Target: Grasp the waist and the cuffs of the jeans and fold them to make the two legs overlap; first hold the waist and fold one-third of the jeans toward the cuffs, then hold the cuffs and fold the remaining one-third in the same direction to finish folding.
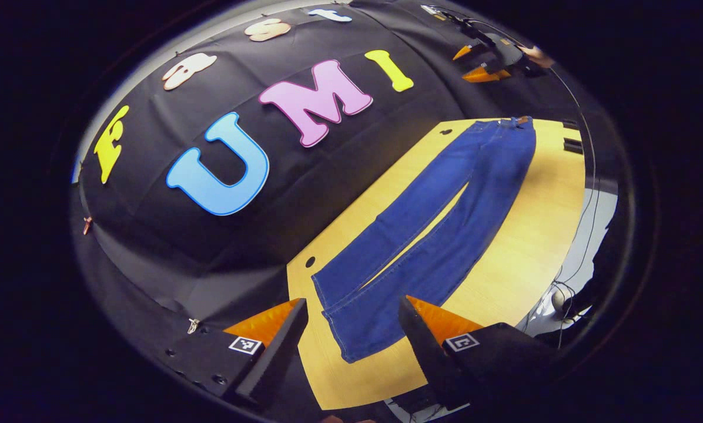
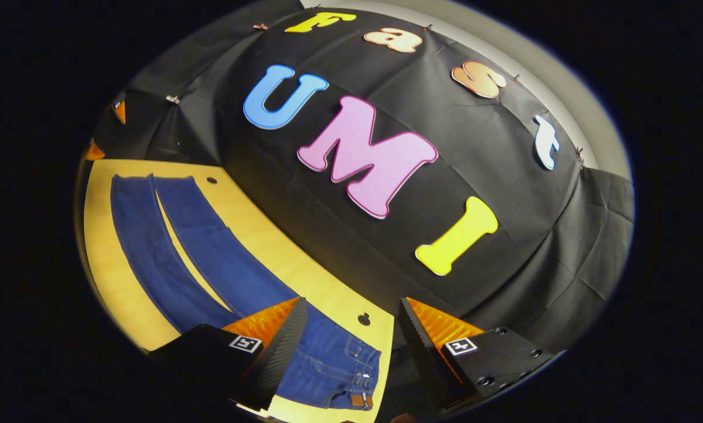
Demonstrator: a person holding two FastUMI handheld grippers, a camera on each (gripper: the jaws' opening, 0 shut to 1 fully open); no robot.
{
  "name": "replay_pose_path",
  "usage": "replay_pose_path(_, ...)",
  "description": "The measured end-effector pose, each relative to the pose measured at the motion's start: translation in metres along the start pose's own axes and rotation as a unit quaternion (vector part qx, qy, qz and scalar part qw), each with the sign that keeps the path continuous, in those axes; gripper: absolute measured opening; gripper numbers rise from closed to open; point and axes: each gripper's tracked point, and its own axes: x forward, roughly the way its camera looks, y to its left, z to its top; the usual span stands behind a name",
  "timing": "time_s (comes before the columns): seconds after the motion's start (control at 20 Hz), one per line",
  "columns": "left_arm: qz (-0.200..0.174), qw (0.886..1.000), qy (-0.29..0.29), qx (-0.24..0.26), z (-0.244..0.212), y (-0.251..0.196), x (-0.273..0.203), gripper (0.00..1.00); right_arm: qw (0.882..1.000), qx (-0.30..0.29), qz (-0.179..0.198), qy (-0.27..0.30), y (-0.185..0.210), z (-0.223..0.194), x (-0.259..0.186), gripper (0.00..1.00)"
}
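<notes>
Both grippers, left [image 1: 351,329] and right [image 2: 351,329], hover spread and empty. Jeans [image 1: 439,235] lie flat on the tabletop [image 1: 539,235], legs apart. No fold made yet; next, grip waist [image 2: 340,370] and cuffs [image 1: 351,317].

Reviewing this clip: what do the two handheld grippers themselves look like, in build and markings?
Both match. The left gripper and the right gripper each have two wedge-shaped fingers tapering to a point, ribbed on their inner faces, mounted on black blocks with visible screws. Each block carries a small square black-and-white tag. The right gripper also shows far off in the left gripper view.
</notes>
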Motion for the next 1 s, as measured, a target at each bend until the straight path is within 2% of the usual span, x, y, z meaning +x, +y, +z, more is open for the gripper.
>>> replay_pose_path(0.2, -0.047, 0.996, 0.017, 0.073, -0.046, -0.006, 0.029, 0.97, 0.998, -0.044, -0.008, 0.047, 0.003, -0.046, -0.022, 0.96)
replay_pose_path(0.35, -0.086, 0.987, 0.040, 0.131, -0.091, -0.008, 0.060, 0.97, 0.993, -0.075, -0.010, 0.090, 0.007, -0.074, -0.045, 0.96)
replay_pose_path(0.45, -0.123, 0.973, 0.057, 0.188, -0.125, -0.013, 0.077, 0.96, 0.990, -0.087, -0.009, 0.113, 0.012, -0.082, -0.059, 0.96)
replay_pose_path(0.55, -0.161, 0.953, 0.065, 0.248, -0.157, -0.016, 0.086, 0.98, 0.986, -0.100, -0.010, 0.133, 0.016, -0.089, -0.071, 0.96)
replay_pose_path(0.7, -0.206, 0.930, 0.084, 0.292, -0.196, -0.015, 0.104, 0.97, 0.980, -0.118, -0.001, 0.158, 0.026, -0.102, -0.075, 0.96)
replay_pose_path(0.85, -0.215, 0.921, 0.090, 0.312, -0.209, -0.016, 0.120, 0.98, 0.977, -0.138, 0.017, 0.162, 0.039, -0.107, -0.073, 0.96)
replay_pose_path(0.95, -0.200, 0.914, 0.072, 0.347, -0.204, -0.016, 0.129, 0.98, 0.974, -0.146, 0.028, 0.168, 0.043, -0.114, -0.066, 0.96)
replay_pose_path(1.0, -0.192, 0.910, 0.065, 0.363, -0.202, -0.015, 0.135, 0.93, 0.974, -0.148, 0.033, 0.169, 0.044, -0.117, -0.061, 0.96)
